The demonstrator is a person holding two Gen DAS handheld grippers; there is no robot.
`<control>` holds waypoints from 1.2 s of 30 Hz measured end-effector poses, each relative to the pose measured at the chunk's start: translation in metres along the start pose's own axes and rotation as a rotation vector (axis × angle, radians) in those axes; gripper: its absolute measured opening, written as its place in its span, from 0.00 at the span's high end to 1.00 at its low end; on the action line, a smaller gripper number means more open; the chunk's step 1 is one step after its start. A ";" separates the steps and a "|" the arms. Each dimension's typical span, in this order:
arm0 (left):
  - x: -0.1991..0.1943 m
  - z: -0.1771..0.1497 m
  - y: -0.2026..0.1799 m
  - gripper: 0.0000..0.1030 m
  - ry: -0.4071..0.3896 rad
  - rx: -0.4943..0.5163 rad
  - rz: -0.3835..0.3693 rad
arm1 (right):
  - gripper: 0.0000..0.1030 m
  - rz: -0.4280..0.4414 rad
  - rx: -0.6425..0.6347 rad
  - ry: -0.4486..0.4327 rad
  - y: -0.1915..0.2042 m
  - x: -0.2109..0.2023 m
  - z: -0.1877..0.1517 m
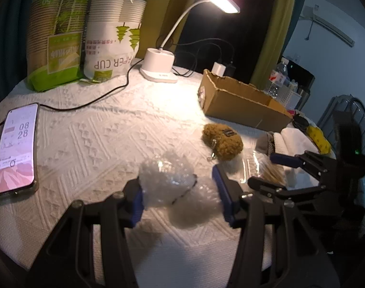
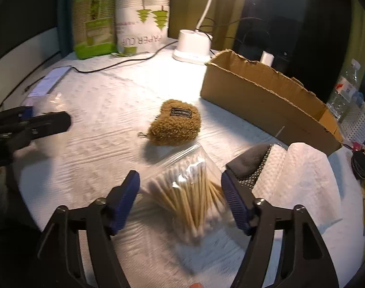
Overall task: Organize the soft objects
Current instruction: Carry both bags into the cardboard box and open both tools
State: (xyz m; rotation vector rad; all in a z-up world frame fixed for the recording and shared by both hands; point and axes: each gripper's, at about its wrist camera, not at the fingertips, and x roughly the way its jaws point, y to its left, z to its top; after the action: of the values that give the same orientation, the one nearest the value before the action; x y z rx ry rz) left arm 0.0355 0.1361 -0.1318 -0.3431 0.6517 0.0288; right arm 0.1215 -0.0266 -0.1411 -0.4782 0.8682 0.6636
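- Cardboard box [image 2: 266,100], right of centre in the right wrist view: the inside that shows looks bare. Judged the likely collection bin; nothing seen in it yet, though its floor is partly hidden by the near wall.
- Left gripper [image 1: 177,192], lower centre of the left wrist view: jaws apart, straddling a wad of bubble wrap [image 1: 165,180] on the bench [image 1: 98,144]. The left pad looks to be touching the wrap; no clamp yet.
- Right gripper [image 2: 182,201], lower centre of the right wrist view: jaws apart, either side of a clear zip bag of cotton swabs [image 2: 189,192] lying flat on the bench. Contact cannot be told; the frame is blurred.
- Brown plush pouch [image 2: 175,127], mid-frame in the right wrist view, lies loose just beyond the swab bag, apart from both grippers.
- Folded white towel [image 2: 300,175] and a dark cloth [image 2: 247,160] sit at lower right, just beside the right jaw, untouched.
- Judgement: task at an early stage. All soft items seen lie on the bench; each remains to be gripped and moved.
- Phone [image 1: 17,148], lamp [image 1: 161,64] and paper cup packs [image 1: 110,36] at left and top: not part of the sort.
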 end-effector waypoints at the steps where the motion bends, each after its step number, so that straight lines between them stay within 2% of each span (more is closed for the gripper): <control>1: 0.000 0.000 0.001 0.49 0.000 -0.001 -0.001 | 0.23 -0.007 -0.002 0.006 -0.001 0.004 0.000; 6: 0.001 0.003 0.004 0.49 -0.001 -0.001 -0.001 | 0.17 -0.028 -0.015 -0.006 -0.003 0.011 -0.004; 11: 0.003 0.008 0.002 0.49 -0.002 0.009 -0.011 | 0.17 0.026 -0.008 0.014 -0.006 0.010 -0.008; 15: 0.006 0.014 -0.004 0.49 0.003 0.023 -0.010 | 0.33 0.070 -0.054 -0.008 0.008 0.009 -0.008; 20: 0.006 0.025 -0.015 0.49 -0.001 0.039 0.002 | 0.44 0.144 -0.069 -0.040 0.012 0.002 -0.005; 28: 0.012 0.048 -0.037 0.49 -0.019 0.066 0.022 | 0.45 0.248 0.019 -0.179 -0.019 -0.034 0.019; 32: 0.017 0.064 -0.051 0.49 -0.036 0.084 0.025 | 0.45 0.249 0.048 -0.236 -0.040 -0.048 0.032; 36: 0.027 0.082 -0.067 0.49 -0.057 0.106 0.027 | 0.45 0.208 0.054 -0.285 -0.065 -0.057 0.043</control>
State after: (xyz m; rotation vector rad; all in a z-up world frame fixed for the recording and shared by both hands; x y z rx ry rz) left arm 0.1143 0.0975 -0.0670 -0.2305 0.5987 0.0301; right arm 0.1633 -0.0646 -0.0622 -0.2375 0.6682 0.8736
